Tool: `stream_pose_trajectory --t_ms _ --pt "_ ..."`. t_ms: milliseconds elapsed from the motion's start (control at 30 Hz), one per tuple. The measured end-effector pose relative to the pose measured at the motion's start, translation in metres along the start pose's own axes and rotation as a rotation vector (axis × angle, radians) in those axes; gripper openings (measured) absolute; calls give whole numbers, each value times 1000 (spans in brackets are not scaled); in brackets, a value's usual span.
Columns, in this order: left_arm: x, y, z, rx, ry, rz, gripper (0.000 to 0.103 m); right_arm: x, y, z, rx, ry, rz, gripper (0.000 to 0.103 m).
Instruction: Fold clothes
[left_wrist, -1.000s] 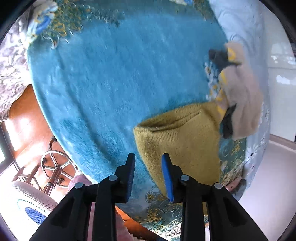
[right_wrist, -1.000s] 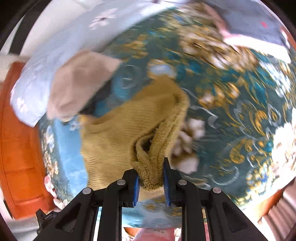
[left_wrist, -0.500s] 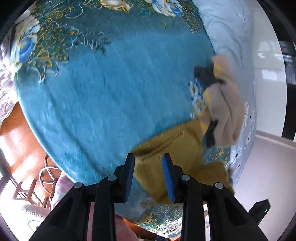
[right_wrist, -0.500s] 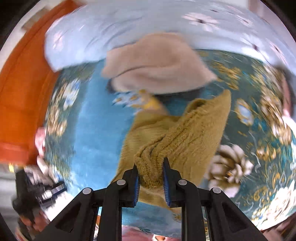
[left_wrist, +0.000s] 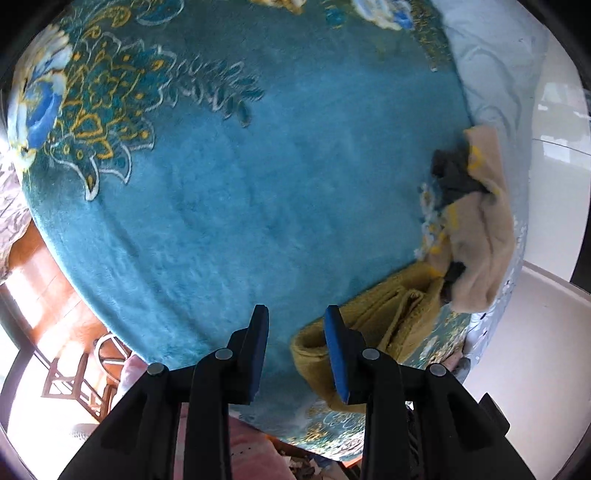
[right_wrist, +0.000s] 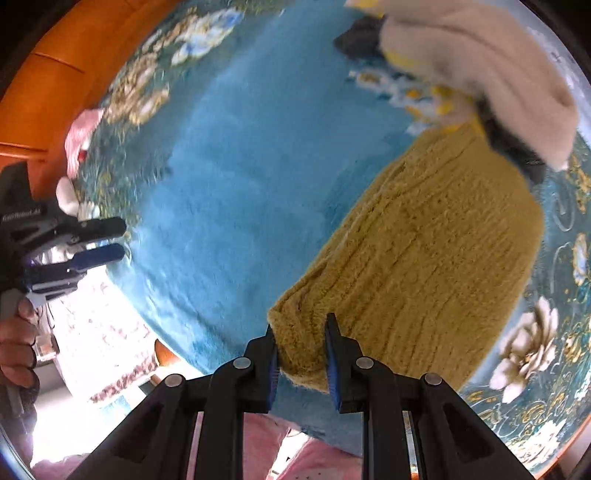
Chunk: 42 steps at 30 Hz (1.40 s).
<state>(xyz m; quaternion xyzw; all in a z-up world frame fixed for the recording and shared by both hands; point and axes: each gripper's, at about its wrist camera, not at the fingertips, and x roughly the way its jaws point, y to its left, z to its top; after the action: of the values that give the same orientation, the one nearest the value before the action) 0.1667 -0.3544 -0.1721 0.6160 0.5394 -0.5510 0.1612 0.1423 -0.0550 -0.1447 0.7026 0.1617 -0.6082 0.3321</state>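
Sweater (right_wrist: 424, 258) mustard knit, on bed blanket (left_wrist: 258, 203), long axis away up-right | right tongs (right_wrist: 300, 354) clamped on its near corner | left tongs (left_wrist: 295, 347) parted, empty, just left of sweater's edge; right nearer.

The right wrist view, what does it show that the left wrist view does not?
Only the right wrist view shows the right claw shut on the mustard sweater's corner, the left claw from the side, and the orange wooden board. Only the left wrist view shows a wooden chair below. Both show the sweater, the beige garment and the blue blanket.
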Motion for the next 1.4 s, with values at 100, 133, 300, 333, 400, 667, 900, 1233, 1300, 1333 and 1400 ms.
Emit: stream_pose_trajectory --t_ms 100,133,300,333,400,667,900,1233,1300,1333,1400 --pt "17 -17 -6 64 41 7 32 13 4 -4 -8 30 -9 26" --pt "23 -23 -8 85 55 9 32 14 4 -5 -4 30 -15 27" --pt "52 -52 -17 192 123 20 38 0 -18 -12 93 -4 79 47" --pt "58 -57 -19 214 136 23 40 -5 -27 -15 132 -23 78 49" --pt "69 -69 -23 256 164 27 42 -16 -49 -24 221 -59 71 50" --pt "126 -102 -52 448 272 106 59 -42 -158 -105 678 -105 1 51" --pt "151 -100 -68 474 307 170 58 -44 -196 -170 897 -84 -14 51" --pt "130 -98 -87 553 312 83 17 -39 -186 -150 874 -86 25 51" --pt "134 -94 -89 550 310 97 17 -36 -183 -147 858 -76 28 51" --pt "135 -91 -89 547 309 105 17 -34 -181 -147 852 -70 31 51" --pt "139 -86 -90 543 307 121 17 -30 -179 -147 844 -61 45 51"
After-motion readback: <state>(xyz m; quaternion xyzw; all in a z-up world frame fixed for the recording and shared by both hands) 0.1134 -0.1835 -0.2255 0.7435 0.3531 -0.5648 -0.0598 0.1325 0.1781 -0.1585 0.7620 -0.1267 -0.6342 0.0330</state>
